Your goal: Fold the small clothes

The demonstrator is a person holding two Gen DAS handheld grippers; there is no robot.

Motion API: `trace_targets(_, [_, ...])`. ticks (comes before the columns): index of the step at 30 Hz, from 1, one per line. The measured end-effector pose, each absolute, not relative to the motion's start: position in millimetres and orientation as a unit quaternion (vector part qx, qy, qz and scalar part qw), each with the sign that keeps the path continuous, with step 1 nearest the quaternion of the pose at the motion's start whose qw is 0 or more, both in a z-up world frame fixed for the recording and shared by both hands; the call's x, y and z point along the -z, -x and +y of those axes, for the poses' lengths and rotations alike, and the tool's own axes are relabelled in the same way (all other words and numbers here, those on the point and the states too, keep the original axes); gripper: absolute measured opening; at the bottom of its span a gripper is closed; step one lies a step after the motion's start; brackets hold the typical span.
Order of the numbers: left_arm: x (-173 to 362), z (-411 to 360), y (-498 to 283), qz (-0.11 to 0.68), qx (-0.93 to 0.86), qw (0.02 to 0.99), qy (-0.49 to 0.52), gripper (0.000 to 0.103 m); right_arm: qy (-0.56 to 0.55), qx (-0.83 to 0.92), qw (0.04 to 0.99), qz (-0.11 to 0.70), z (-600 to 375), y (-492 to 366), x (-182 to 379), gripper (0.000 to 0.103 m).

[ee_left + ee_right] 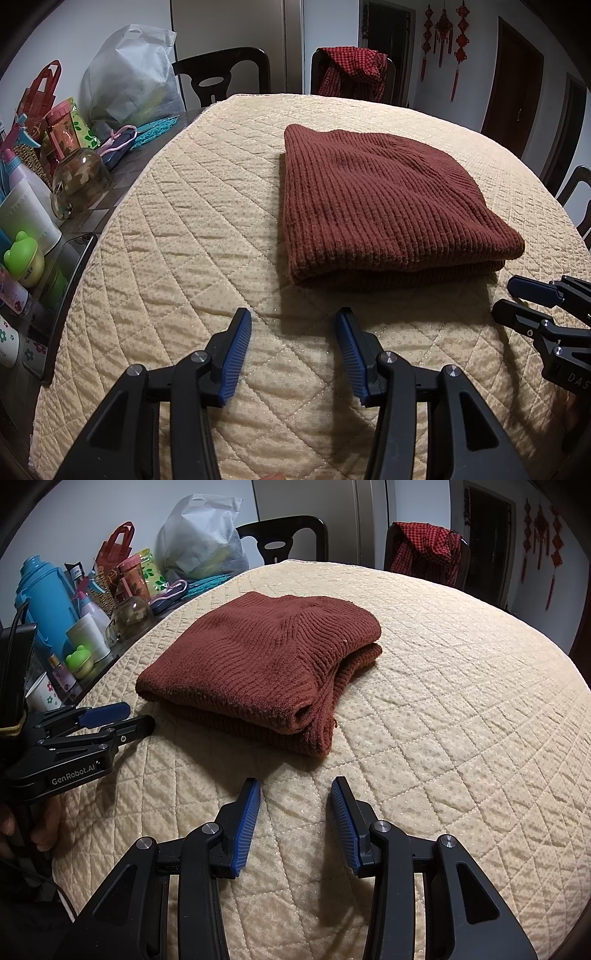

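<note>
A rust-brown knit sweater lies folded into a thick rectangle on the cream quilted cover of the table. My left gripper hovers just short of the sweater's near edge, open, with only the cover between its blue pads. My right gripper is beside it, near the sweater's right corner. It is also open and holds nothing. Neither gripper touches the sweater.
Clutter crowds the table's left edge: a white bag, a glass jar, a blue thermos, cups and bottles. Two dark chairs stand behind, one draped with a red checked garment. A hand grips the left gripper's handle.
</note>
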State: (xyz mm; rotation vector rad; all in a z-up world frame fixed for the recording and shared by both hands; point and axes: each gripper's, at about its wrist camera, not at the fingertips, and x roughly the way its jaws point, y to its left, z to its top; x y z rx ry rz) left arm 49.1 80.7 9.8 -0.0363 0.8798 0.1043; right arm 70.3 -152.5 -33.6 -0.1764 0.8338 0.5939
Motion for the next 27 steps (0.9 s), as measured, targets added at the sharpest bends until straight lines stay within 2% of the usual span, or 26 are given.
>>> trace_targets(27, [-9.3,80.5,-48.9,0.426,-0.054,0.903,0.019,0.054,0.081,-0.286,0.868,0.399,-152.4,-70.1,32.1,0.041])
